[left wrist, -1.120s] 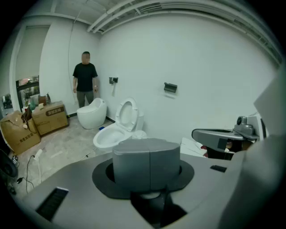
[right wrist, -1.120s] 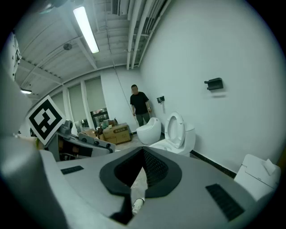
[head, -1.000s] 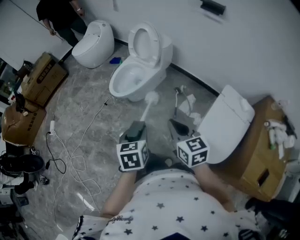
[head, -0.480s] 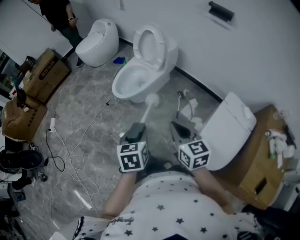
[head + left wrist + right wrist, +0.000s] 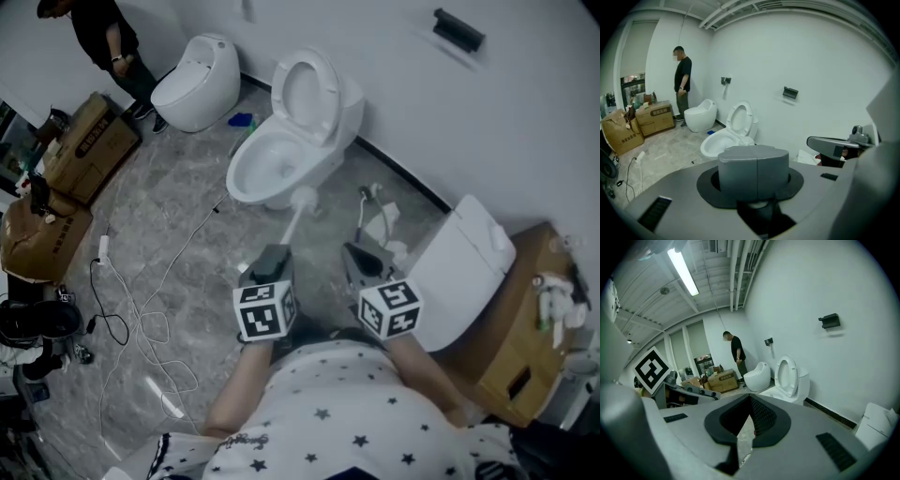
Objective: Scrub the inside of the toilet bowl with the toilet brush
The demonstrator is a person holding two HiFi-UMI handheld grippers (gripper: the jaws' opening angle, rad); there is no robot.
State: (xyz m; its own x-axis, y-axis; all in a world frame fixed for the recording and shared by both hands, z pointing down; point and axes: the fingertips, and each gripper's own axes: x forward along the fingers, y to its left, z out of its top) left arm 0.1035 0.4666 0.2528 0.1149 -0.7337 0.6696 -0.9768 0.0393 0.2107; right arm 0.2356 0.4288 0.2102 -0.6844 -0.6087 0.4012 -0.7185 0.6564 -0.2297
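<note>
At the upper left of the head view a bystander (image 5: 105, 37) stands beside an egg-shaped toilet (image 5: 192, 84); cardboard boxes (image 5: 86, 150) and loose cables (image 5: 150, 319) lie along the left side of the floor. The open toilet bowl (image 5: 267, 159), its seat raised, sits at upper centre.

Below it, both of the person's forearms reach up from the bottom edge, side by side and level. The left hand-held gripper (image 5: 273, 259) points up-frame toward the bowl. In its own view the grey pads (image 5: 739, 171) are pressed flush together, clamped on the handle of the toilet brush (image 5: 298, 211).

The brush is white, with a thin handle slanting up and slightly right to a rounded bristle head. The head hangs over the floor just at the bowl's lower right edge, outside the bowl.

Just right of it, the right hand-held gripper (image 5: 364, 257) also points up-frame, its jaws a narrow wedge apart with only floor showing between them.

A white tank (image 5: 461, 267) leans at the right.
</note>
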